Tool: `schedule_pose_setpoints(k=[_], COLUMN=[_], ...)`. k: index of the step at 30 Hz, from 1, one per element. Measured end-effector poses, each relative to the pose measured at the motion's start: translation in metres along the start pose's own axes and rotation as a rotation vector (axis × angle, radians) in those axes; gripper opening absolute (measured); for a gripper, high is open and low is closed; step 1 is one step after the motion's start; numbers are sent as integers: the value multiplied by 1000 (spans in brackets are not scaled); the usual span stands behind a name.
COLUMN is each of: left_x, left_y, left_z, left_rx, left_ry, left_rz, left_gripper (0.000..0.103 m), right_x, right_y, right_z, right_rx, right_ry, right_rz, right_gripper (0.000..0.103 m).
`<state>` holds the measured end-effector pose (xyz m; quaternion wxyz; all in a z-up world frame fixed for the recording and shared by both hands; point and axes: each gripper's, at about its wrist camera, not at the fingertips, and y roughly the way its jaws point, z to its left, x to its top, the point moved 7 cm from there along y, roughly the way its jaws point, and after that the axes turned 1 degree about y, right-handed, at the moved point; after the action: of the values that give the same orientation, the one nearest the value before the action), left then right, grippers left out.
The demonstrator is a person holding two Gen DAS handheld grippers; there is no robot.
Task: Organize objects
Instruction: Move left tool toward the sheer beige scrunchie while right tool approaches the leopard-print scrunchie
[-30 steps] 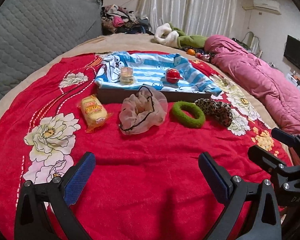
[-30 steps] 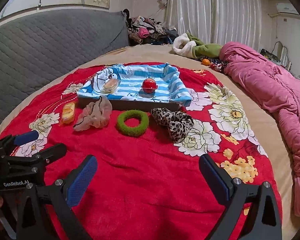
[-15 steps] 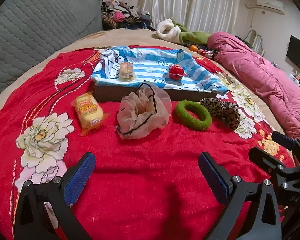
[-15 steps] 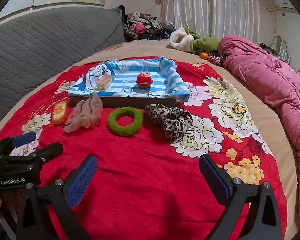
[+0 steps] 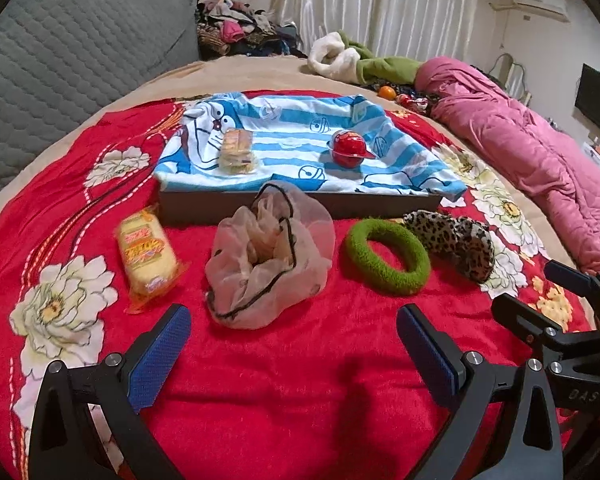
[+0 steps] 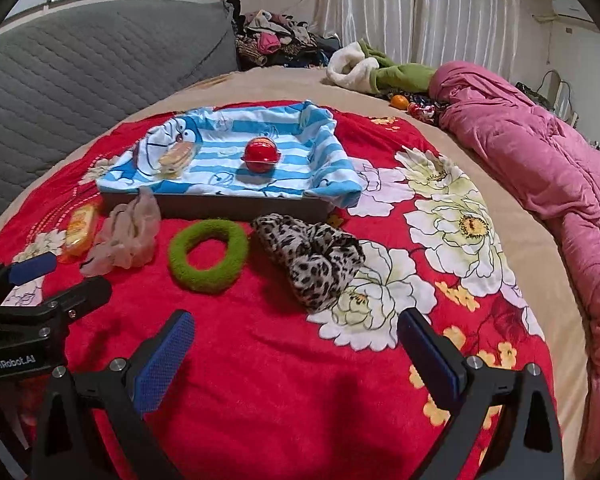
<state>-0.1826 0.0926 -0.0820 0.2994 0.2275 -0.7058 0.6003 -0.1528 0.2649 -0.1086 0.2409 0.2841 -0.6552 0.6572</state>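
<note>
On the red flowered blanket a tray lined with a blue striped cloth holds a wrapped sandwich snack and a red ball toy. In front of it lie a yellow snack packet, a sheer beige scrunchie, a green scrunchie and a leopard scrunchie. My left gripper is open just short of the beige scrunchie. Below the leopard scrunchie, my right gripper is open and empty.
A pink quilt runs along the right side of the bed. A grey padded headboard is at left. Piled clothes, a white and green garment and an orange lie at the far end.
Both grippers have moved forward toward the row of objects, which now look larger and nearer. Both stay open and nothing has been picked up.
</note>
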Motion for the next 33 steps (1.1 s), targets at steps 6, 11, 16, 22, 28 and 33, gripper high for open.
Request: schedule_pose_setpoints(k=[6, 11, 16, 22, 28, 33], left_x=[11, 18, 24, 28, 29, 31], left_y=[14, 23, 29, 38, 48, 54], left_z=[0, 0, -5, -9, -12, -14], left_rx=[11, -1, -10, -13, -16, -25], left_ry=[2, -6, 4, 15, 13, 17], left_rz=[4, 5, 0, 2, 14, 14], left_gripper=[102, 102, 102, 102, 102, 101], right_x=[7, 13, 17, 20, 19, 23], right_y=[16, 27, 36, 47, 59, 64], right_z=[-9, -12, -14, -15, -18, -19], right_rx=[-10, -18, -29, -37, -33, -32], right_ry=[13, 8, 8, 2, 12, 14], right_rz=[15, 23, 31, 40, 62, 61], right_gripper=[102, 102, 102, 102, 102, 102])
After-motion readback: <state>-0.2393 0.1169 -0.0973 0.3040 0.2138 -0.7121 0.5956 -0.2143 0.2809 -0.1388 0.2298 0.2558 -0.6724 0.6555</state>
